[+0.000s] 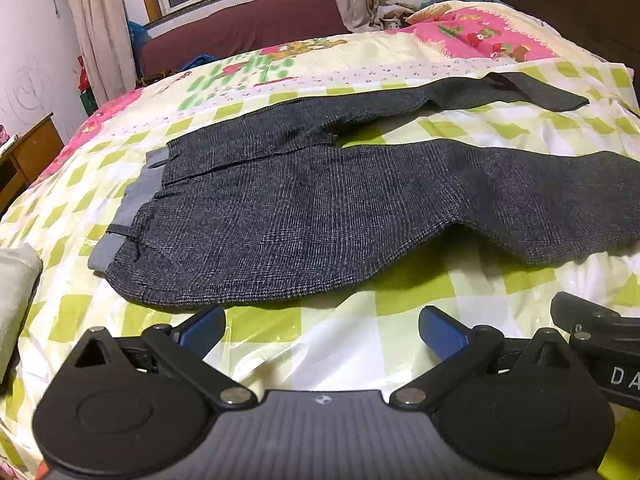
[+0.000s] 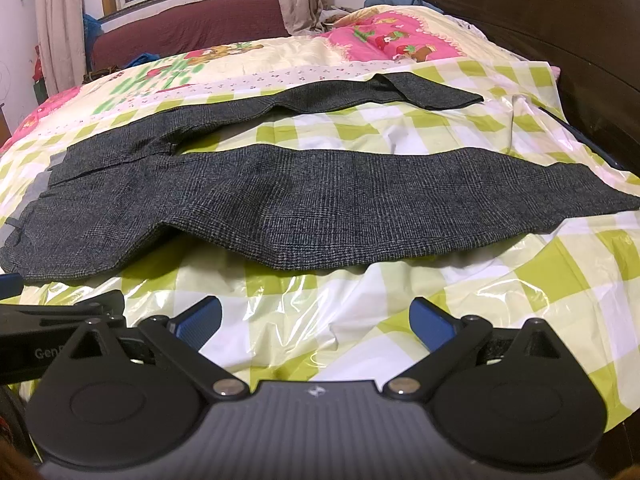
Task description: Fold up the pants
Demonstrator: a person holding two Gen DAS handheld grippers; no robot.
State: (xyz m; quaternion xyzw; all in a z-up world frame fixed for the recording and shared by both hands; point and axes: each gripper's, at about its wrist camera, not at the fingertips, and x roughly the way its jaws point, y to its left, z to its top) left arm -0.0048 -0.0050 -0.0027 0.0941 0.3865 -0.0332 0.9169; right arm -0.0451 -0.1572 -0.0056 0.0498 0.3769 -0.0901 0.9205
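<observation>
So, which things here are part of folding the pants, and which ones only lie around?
Part of the job:
- pants, spread flat, legs apart
- left gripper, open, holding nothing
- right gripper, open, holding nothing
- checked plastic sheet under the pants

Only lying around:
- pink quilt
- maroon sofa
- curtains
- wooden desk

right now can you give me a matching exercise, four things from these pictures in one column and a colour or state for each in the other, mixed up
1. dark grey checked wool pants
2. green and white checked plastic sheet
3. left tongs
4. pink cartoon-print quilt

a. open, holding nothing
b. lies at the far end of the bed
c. spread flat, legs apart
d. glossy, wrinkled, under the garment

Pairs: 1-c, 2-d, 3-a, 4-b
</observation>
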